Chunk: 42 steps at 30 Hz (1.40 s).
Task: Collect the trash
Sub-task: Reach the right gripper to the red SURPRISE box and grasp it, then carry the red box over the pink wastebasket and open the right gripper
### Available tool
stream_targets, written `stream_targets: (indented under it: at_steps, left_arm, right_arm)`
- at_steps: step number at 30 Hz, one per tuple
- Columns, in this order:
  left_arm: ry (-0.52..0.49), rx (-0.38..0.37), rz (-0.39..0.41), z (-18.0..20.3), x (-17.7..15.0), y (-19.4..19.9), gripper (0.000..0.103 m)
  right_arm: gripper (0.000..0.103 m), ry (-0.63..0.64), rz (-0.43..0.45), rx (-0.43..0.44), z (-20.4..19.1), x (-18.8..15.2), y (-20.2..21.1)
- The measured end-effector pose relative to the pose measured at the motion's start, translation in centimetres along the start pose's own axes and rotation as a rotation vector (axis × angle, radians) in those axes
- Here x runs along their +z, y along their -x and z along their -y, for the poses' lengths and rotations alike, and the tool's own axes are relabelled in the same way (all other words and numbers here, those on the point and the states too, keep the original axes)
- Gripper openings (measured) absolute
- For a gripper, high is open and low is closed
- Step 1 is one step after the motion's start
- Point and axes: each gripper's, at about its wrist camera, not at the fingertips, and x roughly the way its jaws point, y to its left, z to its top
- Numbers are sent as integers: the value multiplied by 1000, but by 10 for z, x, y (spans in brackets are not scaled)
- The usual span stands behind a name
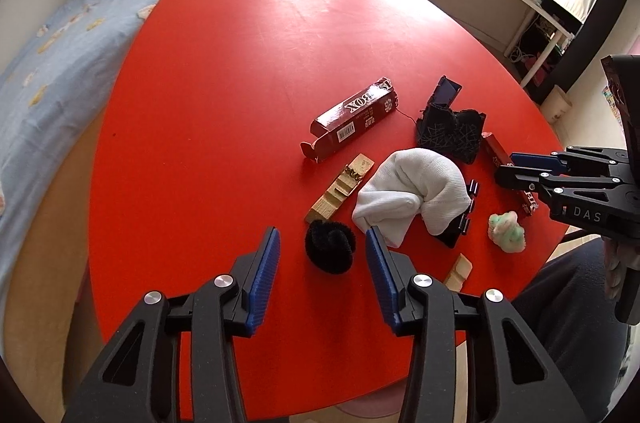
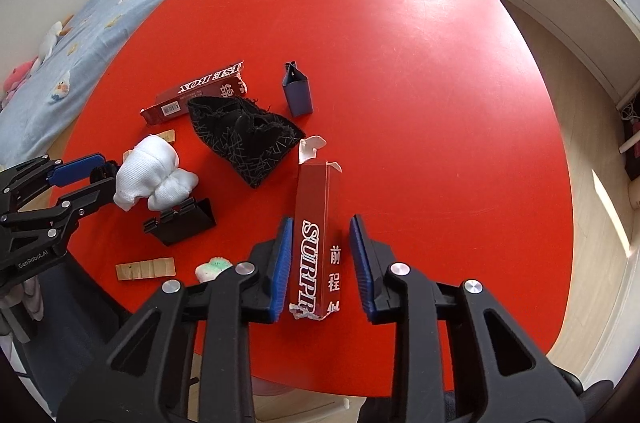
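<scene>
White "SURPR" lettering and Chinese characters are showing on the torn red carton (image 2: 316, 243) lying between the right gripper (image 2: 320, 263)'s blue ribbed pads, which are standing apart and not yet pressing it. A second red carton (image 1: 354, 117), reading "BOX" beside a barcode, is lying flat further back on the glossy red worktop (image 1: 240, 63). "DAS" is reading on the right gripper's body, "GenRoboLAI" on the left's. The left gripper (image 1: 322, 263) is hanging wide open, its pads flanking a fuzzy black hair tie (image 1: 330, 247). A ribbed white sock (image 1: 412, 197) is lying bunched alongside a black knit rag (image 1: 450, 133).
</scene>
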Motion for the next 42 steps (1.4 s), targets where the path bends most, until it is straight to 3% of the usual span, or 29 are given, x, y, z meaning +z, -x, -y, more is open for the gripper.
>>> stream_targets:
  at_steps: [4,7,14,26,35,42]
  left_arm:
    - [1,-12,-2,-1,0,0,22]
    - [0,-16,0,-1,-2,1,20]
    - [4,-20,22,-1,-2,13,20]
    - [-18,-48,72,13,-16,55,20]
    - [-43,-86,102,34,-37,86,20]
    - [-50,-125,88,48,-61,97,20]
  right_arm:
    - [22,3,6,9,-1,0,1]
    - [20,1,11,11,1,-2,3]
    - [14,-6,40,19,4,-6,18]
    - [14,21,119,64,-6,-25,67]
    - [14,95,166,138,-33,-59,114]
    - [14,118,159,176,-46,-98,129]
